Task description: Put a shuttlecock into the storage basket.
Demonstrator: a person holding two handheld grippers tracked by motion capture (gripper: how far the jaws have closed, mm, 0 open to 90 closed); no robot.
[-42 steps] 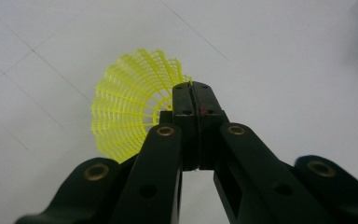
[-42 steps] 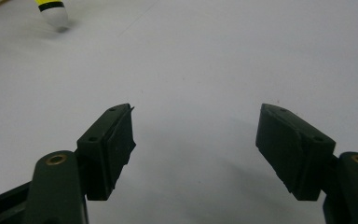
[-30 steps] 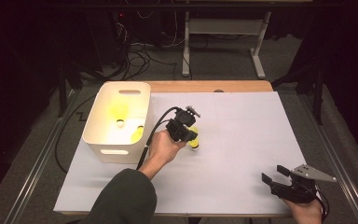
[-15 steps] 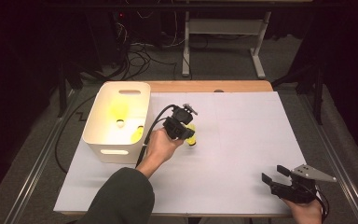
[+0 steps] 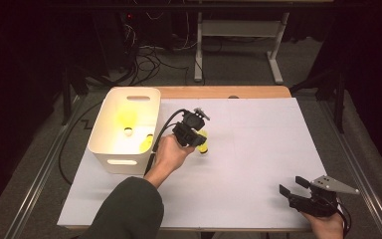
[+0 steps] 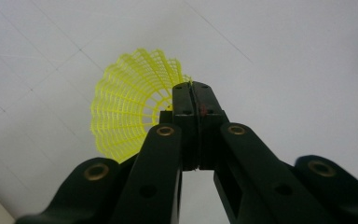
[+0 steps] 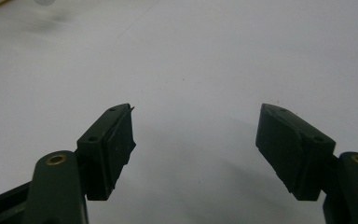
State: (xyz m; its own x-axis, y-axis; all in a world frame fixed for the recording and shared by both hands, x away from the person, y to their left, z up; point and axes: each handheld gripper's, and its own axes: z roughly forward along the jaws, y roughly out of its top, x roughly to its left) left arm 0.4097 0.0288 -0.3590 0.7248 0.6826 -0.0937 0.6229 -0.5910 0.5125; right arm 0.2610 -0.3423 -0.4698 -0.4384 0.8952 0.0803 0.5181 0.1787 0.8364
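1. While your left gripper (image 6: pixel 193 100) has its jaws pressed together on the rim of a yellow shuttlecock's (image 6: pixel 128 109) net skirt, the pick-up looks done and the carry to the bin (image 5: pixel 110 149) is what remains.
2. You hold that shuttlecock (image 5: pixel 202 142) just right of the bin, over the white sheet (image 5: pixel 258 149); whether it has left the sheet I cannot tell.
3. You already have yellow pieces in the bin, about three by the look of it, so the sorting seems well along.
4. Your right gripper (image 7: pixel 196 140) rests near the front right corner of the sheet with its jaws spread wide and nothing between them; it also shows in the high view (image 5: pixel 298 191).
5. You have no other loose shuttlecock on the sheet, so this may be the last one.
6. Your next move, as I judge it, is a lift left over the bin wall, then a release; the thin skirt could slip or crumple in that narrow pinch.
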